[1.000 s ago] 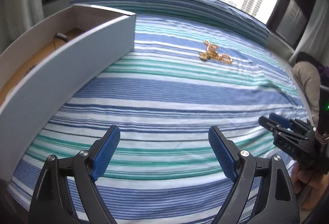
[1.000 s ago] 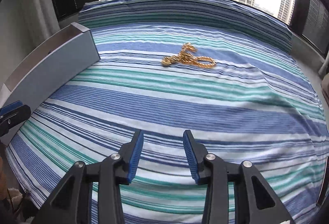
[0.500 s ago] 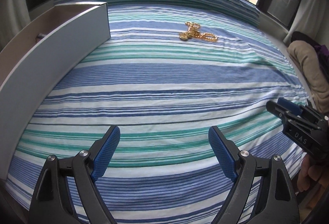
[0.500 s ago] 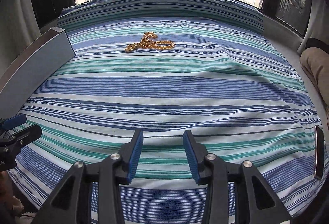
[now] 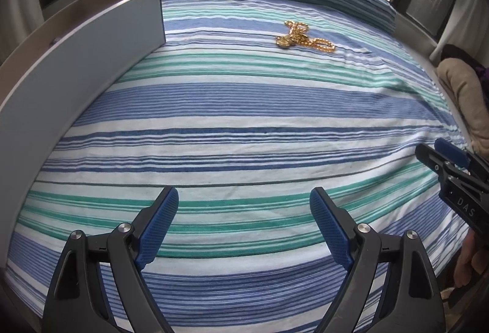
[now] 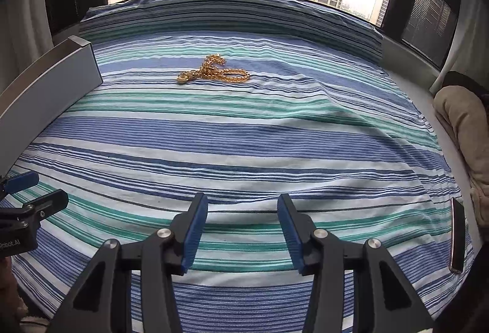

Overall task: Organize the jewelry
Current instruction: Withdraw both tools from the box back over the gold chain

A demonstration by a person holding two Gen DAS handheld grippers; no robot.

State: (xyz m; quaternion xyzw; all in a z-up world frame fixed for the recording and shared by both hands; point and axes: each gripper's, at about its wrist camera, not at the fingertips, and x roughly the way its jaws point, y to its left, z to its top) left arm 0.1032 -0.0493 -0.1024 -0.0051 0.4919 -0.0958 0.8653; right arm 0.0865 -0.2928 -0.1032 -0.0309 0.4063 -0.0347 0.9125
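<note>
A tangle of gold chain jewelry (image 5: 301,36) (image 6: 214,71) lies on the far part of a blue, teal and white striped cloth (image 5: 244,107). A long grey open box (image 5: 76,64) (image 6: 45,85) stands along the cloth's left side. My left gripper (image 5: 244,204) hovers wide open over the near stripes, nothing between its blue pads. My right gripper (image 6: 243,210) is also over the near stripes, its jaws opening, with nothing between them. Each gripper shows at the edge of the other's view: the right gripper (image 5: 440,155), the left gripper (image 6: 33,192).
A beige cushion (image 6: 464,119) lies off the cloth's right edge. A dark flat phone-like slab (image 6: 457,233) rests near the cloth's right front corner. Windows and dark blinds stand behind the raised far edge of the cloth.
The right gripper's jaws have spread wider. Both views have swung, so the jewelry sits more centred in the right view and the box's inside is no longer seen from the left.
</note>
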